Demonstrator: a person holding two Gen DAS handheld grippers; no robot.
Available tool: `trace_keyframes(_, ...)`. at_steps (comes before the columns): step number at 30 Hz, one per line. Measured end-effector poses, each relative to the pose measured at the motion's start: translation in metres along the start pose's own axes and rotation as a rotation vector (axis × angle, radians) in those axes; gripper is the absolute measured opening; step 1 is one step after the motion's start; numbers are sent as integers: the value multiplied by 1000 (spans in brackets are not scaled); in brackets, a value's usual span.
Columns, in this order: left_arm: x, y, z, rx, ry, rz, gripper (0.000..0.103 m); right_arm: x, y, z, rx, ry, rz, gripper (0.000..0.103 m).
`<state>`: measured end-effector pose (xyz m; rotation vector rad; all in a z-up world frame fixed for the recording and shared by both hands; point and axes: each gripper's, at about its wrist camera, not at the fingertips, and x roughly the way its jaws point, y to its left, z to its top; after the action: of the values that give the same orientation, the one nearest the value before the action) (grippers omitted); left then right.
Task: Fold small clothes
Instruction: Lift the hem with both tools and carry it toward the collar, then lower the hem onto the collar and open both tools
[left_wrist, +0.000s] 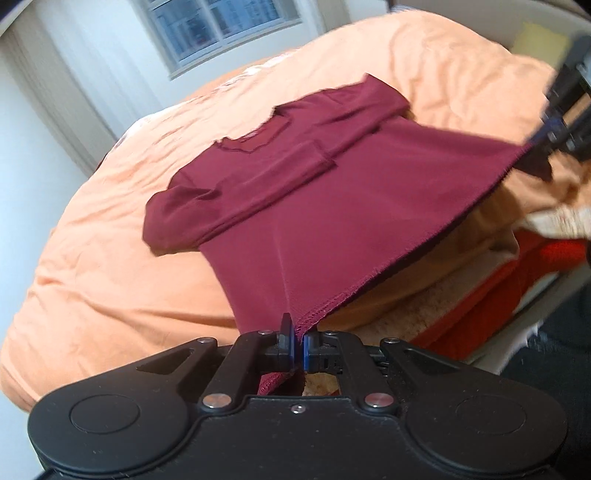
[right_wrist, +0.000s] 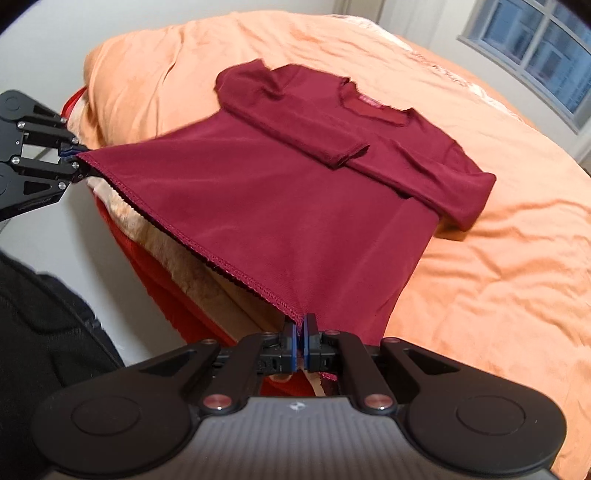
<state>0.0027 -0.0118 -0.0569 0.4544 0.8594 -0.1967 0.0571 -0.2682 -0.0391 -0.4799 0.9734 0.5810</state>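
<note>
Clamped on the hem corners of a maroon long-sleeved top (left_wrist: 332, 206): left gripper (left_wrist: 299, 345) and right gripper (right_wrist: 300, 343), hem stretched taut between. Lying lengthwise on an orange duvet (right_wrist: 498, 277), neckline farthest, sleeves folded across the chest. Visible from the right wrist only: a red neck label (right_wrist: 370, 101).
</note>
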Motion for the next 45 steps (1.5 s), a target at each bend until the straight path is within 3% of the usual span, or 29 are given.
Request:
trace_keyframes(8,-4,43,49,-115,-65,47,4,-6,-24,42,0,-128,-98,4)
trace_keyframes(18,32,96,155,-314,-154,123,4,21,-97,146,5,-299,-200,4)
trace_keyframes(30,127,144,247,-298,-55,157,4,92,-197,242,44,-318,-118,4)
trace_keyframes(36,176,159,274,-360,23,187,4,132,-226,266,34,-279,-72,5)
trace_keyframes(45,237,178,292,-481,114,166,4,176,-249,289,68,-264,-48,4)
